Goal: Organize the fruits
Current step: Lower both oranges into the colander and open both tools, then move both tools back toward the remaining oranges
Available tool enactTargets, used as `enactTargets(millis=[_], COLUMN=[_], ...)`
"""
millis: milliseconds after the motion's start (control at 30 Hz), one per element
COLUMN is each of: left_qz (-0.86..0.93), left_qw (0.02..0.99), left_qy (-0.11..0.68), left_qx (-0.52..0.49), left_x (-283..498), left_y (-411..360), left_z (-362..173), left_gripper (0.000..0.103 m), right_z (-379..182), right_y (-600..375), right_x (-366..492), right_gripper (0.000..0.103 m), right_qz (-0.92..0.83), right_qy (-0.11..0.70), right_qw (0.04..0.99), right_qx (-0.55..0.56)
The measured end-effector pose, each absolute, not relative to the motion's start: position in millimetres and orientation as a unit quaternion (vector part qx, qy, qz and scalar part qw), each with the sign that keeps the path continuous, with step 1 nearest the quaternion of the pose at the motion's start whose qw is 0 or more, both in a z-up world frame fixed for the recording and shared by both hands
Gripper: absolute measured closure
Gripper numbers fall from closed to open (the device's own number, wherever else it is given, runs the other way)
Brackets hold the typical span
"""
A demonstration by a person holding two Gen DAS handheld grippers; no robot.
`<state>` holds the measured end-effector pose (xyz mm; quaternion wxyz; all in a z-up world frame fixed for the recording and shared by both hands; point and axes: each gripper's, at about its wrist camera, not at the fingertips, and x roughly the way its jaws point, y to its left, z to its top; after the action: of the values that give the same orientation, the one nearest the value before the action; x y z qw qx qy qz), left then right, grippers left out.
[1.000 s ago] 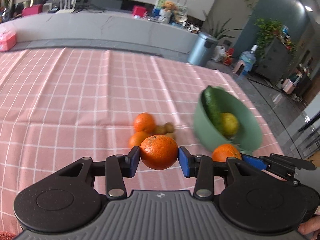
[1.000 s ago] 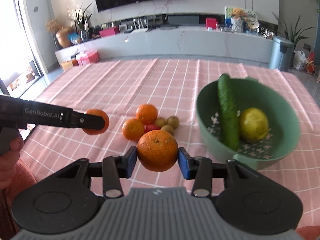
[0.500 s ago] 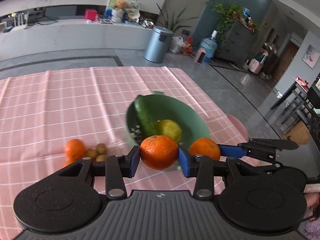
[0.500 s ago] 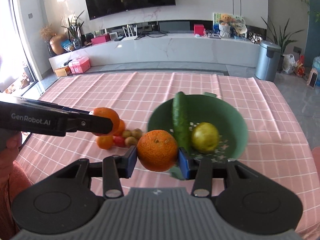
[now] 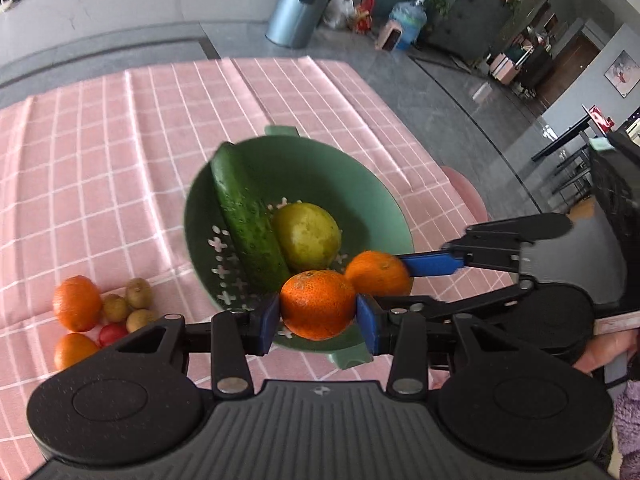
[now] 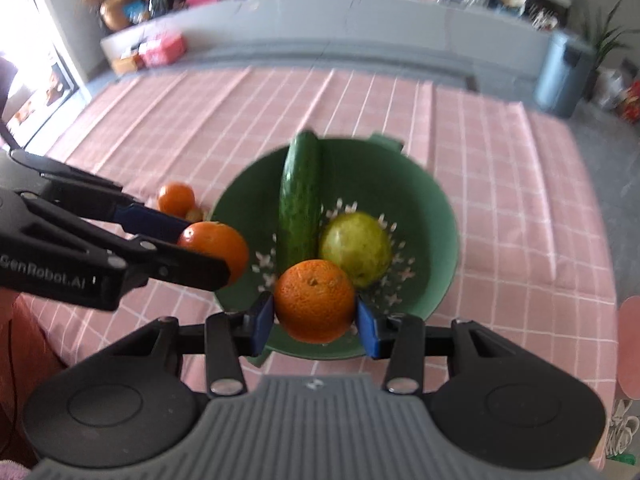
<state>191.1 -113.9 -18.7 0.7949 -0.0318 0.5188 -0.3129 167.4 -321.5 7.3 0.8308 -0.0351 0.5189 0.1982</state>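
Your left claw (image 5: 318, 316) grips one orange (image 5: 316, 304) and your right claw (image 6: 315, 318) grips another orange (image 6: 314, 300), both held above the near rim of the green colander (image 5: 360, 192), which holds a cucumber (image 5: 244, 216) and a pear (image 5: 308, 236) on the bench (image 5: 100, 140).

I hold one orange (image 5: 316, 305) in each grip over the green colander (image 5: 372, 196), second orange (image 6: 314, 300) alongside.

Left gripper (image 5: 318, 316) clamped on orange (image 5: 317, 305); right gripper (image 6: 315, 318) clamped on second orange (image 6: 315, 300), side by side.
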Motion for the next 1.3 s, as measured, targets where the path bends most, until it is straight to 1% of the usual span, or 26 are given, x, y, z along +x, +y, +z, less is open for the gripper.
enactTargets(millis=[233, 433, 700, 1100, 1167, 1233, 1300], left_qz=[-0.308, -0.307, -0.299, -0.294, -0.292, -0.293, -0.294], left_qw=[0.770, 0.756, 0.743, 0.751, 0.752, 0.754, 0.755], left_qy=[0.558, 0.578, 0.597, 0.591, 0.590, 0.587, 0.585], left_qx=[-0.037, -0.030, -0.030, -0.024, -0.027, -0.032, -0.035], left_x=[208, 216, 221, 217, 217, 216, 215], left_y=[-123, -132, -140, -143, -142, -140, -137], left_z=[-37, -49, -62, -62, -60, -58, -55], left_gripper=[0.056, 0.056, 0.056, 0.056, 0.051, 0.047, 0.046], right_z=[-16, -28, -38, -40, -38, -33, -27], right_y=[-319, -316, -312, -306, -306, -307, -307], right_x=[197, 209, 216, 210, 208, 206, 202], right_gripper=[0.062, 0.062, 0.061, 0.060, 0.060, 0.052, 0.051], right_qz=[0.223, 0.229, 0.238, 0.237, 0.235, 0.233, 0.230], right_qy=[0.572, 0.596, 0.603, 0.594, 0.593, 0.588, 0.584], right_qw=[0.787, 0.764, 0.753, 0.757, 0.759, 0.763, 0.767], right_qx=[-0.057, -0.092, -0.107, -0.131, -0.131, -0.132, -0.132])
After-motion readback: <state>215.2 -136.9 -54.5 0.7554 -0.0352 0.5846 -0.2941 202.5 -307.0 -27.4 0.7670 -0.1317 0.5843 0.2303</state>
